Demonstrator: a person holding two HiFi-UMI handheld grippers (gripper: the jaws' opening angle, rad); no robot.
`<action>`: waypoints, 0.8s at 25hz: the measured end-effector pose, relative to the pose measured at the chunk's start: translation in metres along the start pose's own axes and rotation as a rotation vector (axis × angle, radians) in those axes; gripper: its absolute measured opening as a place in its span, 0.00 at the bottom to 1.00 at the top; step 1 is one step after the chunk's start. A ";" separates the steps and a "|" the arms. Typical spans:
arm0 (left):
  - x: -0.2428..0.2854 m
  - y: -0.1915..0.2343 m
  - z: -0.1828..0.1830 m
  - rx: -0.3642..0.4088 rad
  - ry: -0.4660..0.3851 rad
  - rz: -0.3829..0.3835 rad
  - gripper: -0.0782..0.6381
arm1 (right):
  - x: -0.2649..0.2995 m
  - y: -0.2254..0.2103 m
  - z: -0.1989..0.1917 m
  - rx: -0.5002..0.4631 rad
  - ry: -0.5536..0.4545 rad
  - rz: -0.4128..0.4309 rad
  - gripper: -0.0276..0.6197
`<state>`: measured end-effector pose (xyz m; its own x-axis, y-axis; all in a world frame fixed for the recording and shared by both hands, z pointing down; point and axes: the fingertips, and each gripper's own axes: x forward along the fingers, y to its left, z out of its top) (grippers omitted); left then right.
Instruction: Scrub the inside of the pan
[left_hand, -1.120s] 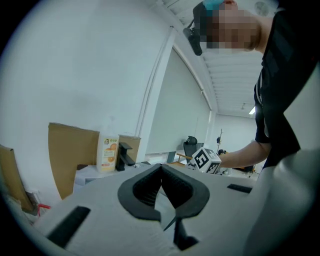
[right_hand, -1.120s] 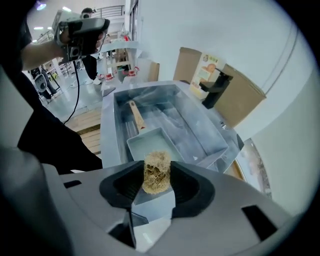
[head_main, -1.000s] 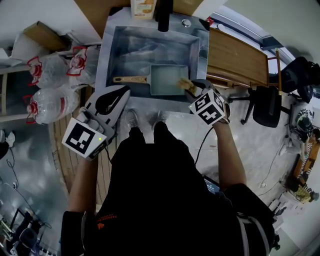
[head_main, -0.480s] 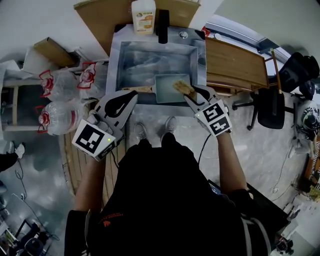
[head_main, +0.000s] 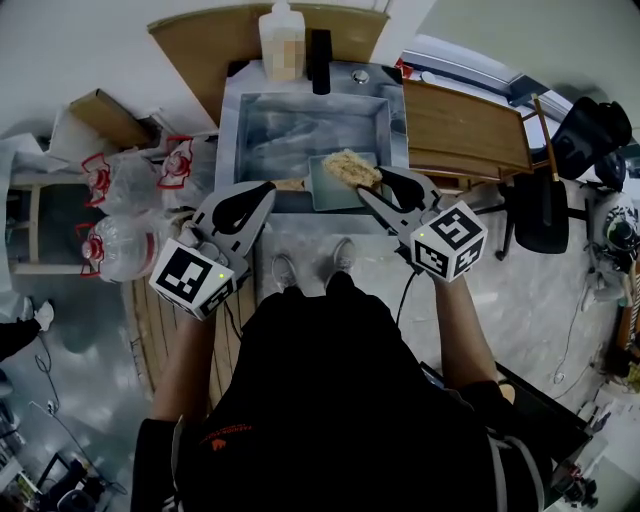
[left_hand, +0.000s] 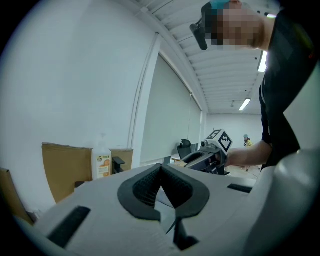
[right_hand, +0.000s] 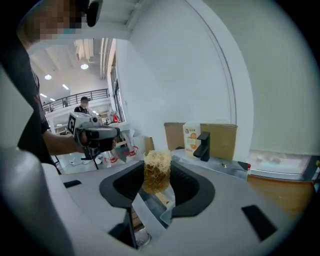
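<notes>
The grey rectangular pan (head_main: 326, 192) lies in the sink (head_main: 229, 128) at upper centre of the head view, against the front wall. Over its right end the right gripper (head_main: 368, 183) clamps a tan fibrous scrubber (head_main: 350, 166), seemingly clear of the pan floor. The left gripper (head_main: 262, 193), lower left, is closed on nothing, so scrubbing looks unfinished; the pan's cleanliness can't be judged.

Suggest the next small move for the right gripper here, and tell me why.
Probably lower the right gripper so the fibrous scrubber presses onto the floor of the pan. The gripper is shut on the scrubber, which appears to hang above the pan in the sink, and the right gripper view looks out level at the wall rather than down into the pan.
</notes>
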<state>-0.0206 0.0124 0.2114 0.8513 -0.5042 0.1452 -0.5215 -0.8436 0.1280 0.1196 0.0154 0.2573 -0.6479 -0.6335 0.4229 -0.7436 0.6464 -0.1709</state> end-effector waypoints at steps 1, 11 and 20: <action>0.000 0.000 0.000 0.002 -0.005 -0.005 0.13 | -0.001 0.002 0.004 0.011 -0.016 0.008 0.30; 0.003 0.004 -0.001 -0.010 -0.022 -0.003 0.13 | -0.003 0.010 0.021 0.064 -0.091 0.036 0.30; 0.011 0.009 -0.002 -0.023 -0.024 -0.001 0.13 | 0.000 0.008 0.026 0.064 -0.102 0.054 0.30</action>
<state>-0.0162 0.0000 0.2160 0.8527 -0.5081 0.1217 -0.5219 -0.8396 0.1508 0.1097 0.0093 0.2326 -0.6984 -0.6404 0.3197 -0.7140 0.6545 -0.2486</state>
